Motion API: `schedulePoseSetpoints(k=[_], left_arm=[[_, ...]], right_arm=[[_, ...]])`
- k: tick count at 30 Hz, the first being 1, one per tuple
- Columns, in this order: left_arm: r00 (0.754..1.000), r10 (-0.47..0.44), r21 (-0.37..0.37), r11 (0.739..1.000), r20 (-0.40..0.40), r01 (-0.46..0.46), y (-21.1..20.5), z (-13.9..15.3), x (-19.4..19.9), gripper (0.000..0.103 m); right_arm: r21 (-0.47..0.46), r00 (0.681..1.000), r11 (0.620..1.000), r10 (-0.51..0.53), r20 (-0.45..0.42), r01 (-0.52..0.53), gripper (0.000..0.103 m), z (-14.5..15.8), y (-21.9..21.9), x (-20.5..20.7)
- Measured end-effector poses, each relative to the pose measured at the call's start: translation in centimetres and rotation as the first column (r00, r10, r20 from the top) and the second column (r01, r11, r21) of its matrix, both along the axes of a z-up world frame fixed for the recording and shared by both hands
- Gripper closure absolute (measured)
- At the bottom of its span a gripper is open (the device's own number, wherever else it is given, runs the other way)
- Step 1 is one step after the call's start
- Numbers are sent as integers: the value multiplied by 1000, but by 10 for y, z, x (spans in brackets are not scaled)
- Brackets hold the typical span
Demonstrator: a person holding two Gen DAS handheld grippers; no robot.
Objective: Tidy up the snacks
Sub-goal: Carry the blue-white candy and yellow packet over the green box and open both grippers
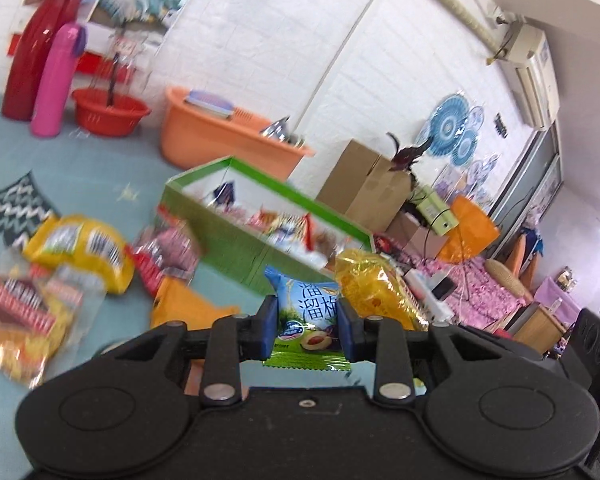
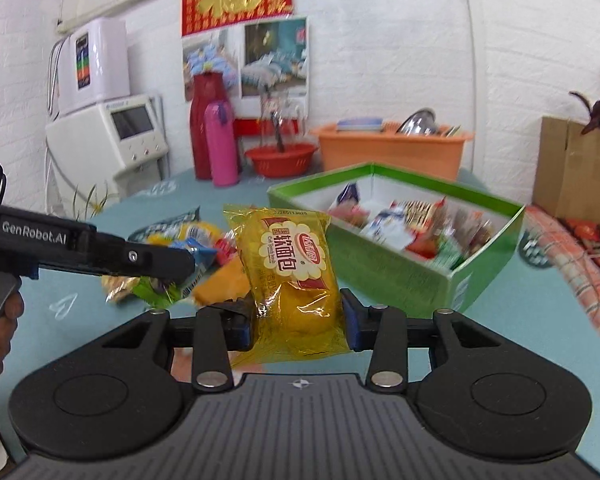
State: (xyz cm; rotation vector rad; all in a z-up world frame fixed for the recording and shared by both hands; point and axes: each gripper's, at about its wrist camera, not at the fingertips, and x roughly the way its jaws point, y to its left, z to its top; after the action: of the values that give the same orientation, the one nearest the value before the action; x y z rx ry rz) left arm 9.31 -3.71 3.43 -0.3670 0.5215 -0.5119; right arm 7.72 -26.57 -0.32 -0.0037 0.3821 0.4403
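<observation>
Fingers [image 1: 346, 320] on both grippers pinch snack packets, blue plum packet [image 1: 306, 312] left, yellow bread [image 2: 296, 276] right; clear the green box [image 2: 396, 276] rim before dropping.

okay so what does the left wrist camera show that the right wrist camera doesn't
Only the left wrist view shows the left gripper clamped on a blue plum-candy packet, and a wall air conditioner. Only the right wrist view shows the right gripper squeezing a yellow soft-bread packet, and a white machine. Both show the green cardboard box and orange tub.
</observation>
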Motion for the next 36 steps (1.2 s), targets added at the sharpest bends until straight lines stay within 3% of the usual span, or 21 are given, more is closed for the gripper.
schedulePoseSetpoints(k=[6, 13, 20, 30, 31, 32, 35, 36], left_arm=[[998, -3, 23, 1000, 62, 1, -21, 25, 35, 25], [997, 45, 9, 999, 64, -46, -27, 34, 85, 25], [995, 92, 17, 996, 36, -93, -31, 28, 130, 24], [994, 110, 64, 992, -27, -108, -33, -3, 183, 22], [994, 105, 71, 992, -27, -103, -35, -7, 187, 16], [995, 97, 79, 992, -28, -95, -36, -11, 189, 0], [992, 122, 87, 989, -36, -119, -34, -21, 187, 0], [992, 121, 84, 989, -29, -119, -32, -23, 184, 0]], right_arm=[[12, 995, 997, -78, 60, 78, 33, 15, -16, 18], [24, 983, 986, -166, 81, 164, 33, 19, -30, 46], [22, 972, 976, -217, 89, 216, 33, 17, -28, 79], [4, 971, 975, -222, 83, 223, 32, 2, -18, 122], [-6, 974, 977, -213, 76, 214, 30, -3, -16, 127], [-22, 977, 979, -200, 69, 202, 27, -8, -13, 131], [-114, 981, 975, -187, 50, 192, 0, -22, -5, 138], [-141, 979, 969, -196, 63, 203, 0, -26, -3, 135]])
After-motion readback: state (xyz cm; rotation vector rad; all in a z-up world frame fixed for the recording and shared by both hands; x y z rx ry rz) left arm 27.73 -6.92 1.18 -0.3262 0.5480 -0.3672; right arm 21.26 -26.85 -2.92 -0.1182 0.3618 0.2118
